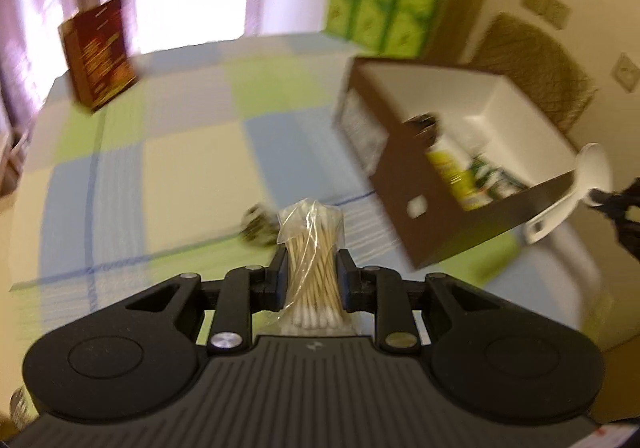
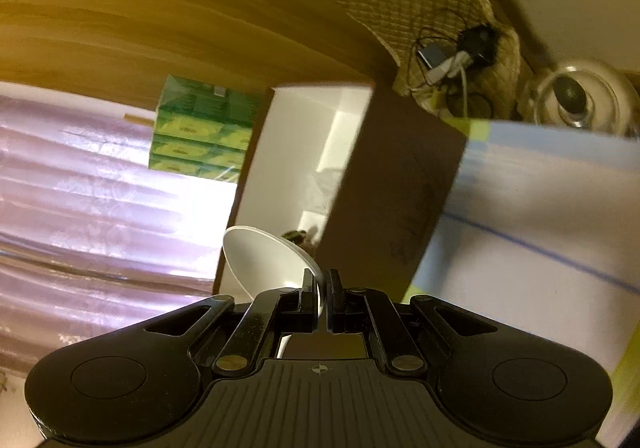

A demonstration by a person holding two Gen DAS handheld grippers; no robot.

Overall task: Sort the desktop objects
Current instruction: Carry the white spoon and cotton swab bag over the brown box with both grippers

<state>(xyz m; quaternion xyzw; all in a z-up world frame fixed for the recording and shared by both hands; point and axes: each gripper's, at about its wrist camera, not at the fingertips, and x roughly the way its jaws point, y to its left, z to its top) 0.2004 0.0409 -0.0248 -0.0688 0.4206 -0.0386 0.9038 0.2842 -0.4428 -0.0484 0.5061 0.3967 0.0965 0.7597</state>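
My left gripper (image 1: 312, 268) is shut on a clear bag of cotton swabs (image 1: 314, 248), held above the checked tablecloth (image 1: 168, 168). To the right stands a brown box with a white inside (image 1: 404, 184), holding a yellow-green bottle (image 1: 456, 172) and other items. At the box's right edge a white spoon (image 1: 576, 188) hangs from the right gripper's black fingers (image 1: 624, 204). In the right wrist view my right gripper (image 2: 320, 288) is shut on the white spoon (image 2: 268, 260), its bowl up and left, just before the brown box (image 2: 384, 184).
A dark red box (image 1: 100, 52) stands at the table's far left. A stack of green tissue packs (image 1: 384, 0) sits at the back. A small dark object (image 1: 256, 224) lies on the cloth beyond the swabs. A woven chair back (image 1: 536, 64) is behind the box.
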